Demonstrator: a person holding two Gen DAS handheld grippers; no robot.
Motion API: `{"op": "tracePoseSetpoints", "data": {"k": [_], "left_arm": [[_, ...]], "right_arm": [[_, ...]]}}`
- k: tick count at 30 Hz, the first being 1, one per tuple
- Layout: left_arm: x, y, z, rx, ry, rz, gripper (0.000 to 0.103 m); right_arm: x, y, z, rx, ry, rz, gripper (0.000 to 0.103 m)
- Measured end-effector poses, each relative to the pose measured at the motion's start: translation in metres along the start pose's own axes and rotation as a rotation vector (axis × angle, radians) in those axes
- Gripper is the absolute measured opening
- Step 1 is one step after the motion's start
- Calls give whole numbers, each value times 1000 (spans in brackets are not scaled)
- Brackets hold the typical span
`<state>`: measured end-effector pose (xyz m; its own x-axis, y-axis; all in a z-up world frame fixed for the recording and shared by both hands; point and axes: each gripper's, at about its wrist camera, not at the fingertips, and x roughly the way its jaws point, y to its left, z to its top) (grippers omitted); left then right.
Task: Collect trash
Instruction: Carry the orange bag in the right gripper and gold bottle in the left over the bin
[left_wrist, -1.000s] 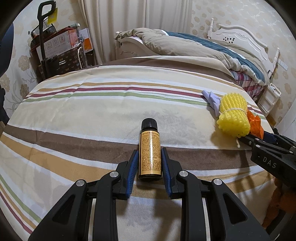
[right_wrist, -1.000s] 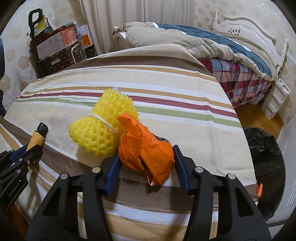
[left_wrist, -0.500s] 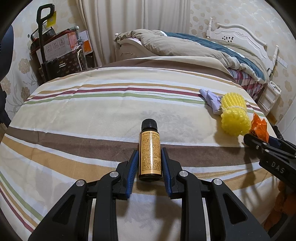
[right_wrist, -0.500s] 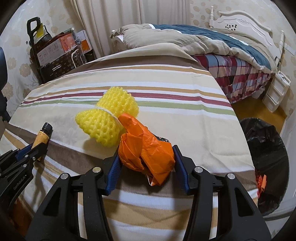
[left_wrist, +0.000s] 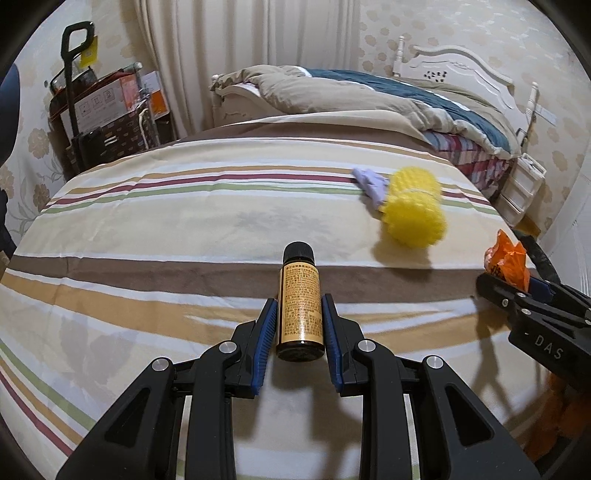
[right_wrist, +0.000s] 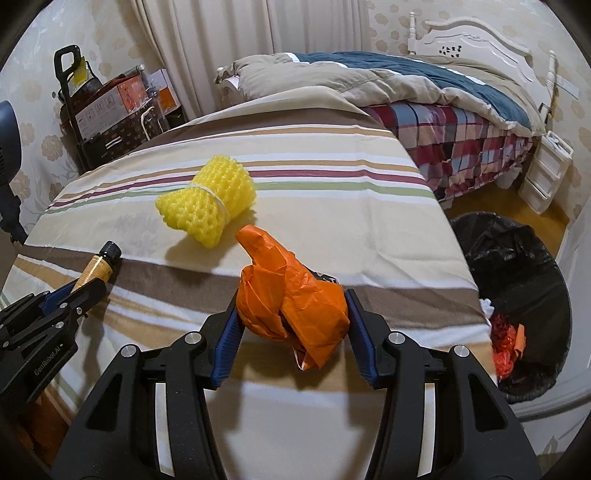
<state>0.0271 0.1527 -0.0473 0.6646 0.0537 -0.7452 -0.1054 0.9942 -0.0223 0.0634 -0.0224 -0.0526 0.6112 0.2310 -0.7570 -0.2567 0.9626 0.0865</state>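
My left gripper (left_wrist: 298, 314) is shut on a small brown bottle (left_wrist: 300, 304) with a gold label and black cap, held above the striped tablecloth (left_wrist: 147, 229). My right gripper (right_wrist: 291, 306) is shut on a crumpled orange plastic bag (right_wrist: 291, 302); that bag (left_wrist: 508, 258) also shows at the right edge of the left wrist view. A yellow foam net bundle (right_wrist: 207, 201) tied with a band lies on the cloth, with a small lilac scrap (left_wrist: 369, 182) beside it. A bin lined with a black bag (right_wrist: 517, 295) stands on the floor to the right and holds red and orange rubbish.
A bed with a beige and blue quilt (right_wrist: 388, 77) stands behind the table. A trolley with boxes (right_wrist: 110, 107) is at the back left by the curtain. White drawers (right_wrist: 546, 170) sit on the wooden floor at the far right.
Both grippers have drawn back and to the right with their loads. The yellow bundle looks farther away in both views, and more of the black bin has come into the right wrist view.
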Motion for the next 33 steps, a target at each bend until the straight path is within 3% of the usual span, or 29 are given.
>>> {"op": "tracePoseSetpoints", "data": {"k": [20,33], "left_arm": [[-23,-83,-13,118,-51,-113,27],[-24,-146,-8,207,-64,-194,27]], "right_arm": [[-47,-61,-37,98,-64,-46,51],[-66,-119,-47,182,-105,-134,51]]}}
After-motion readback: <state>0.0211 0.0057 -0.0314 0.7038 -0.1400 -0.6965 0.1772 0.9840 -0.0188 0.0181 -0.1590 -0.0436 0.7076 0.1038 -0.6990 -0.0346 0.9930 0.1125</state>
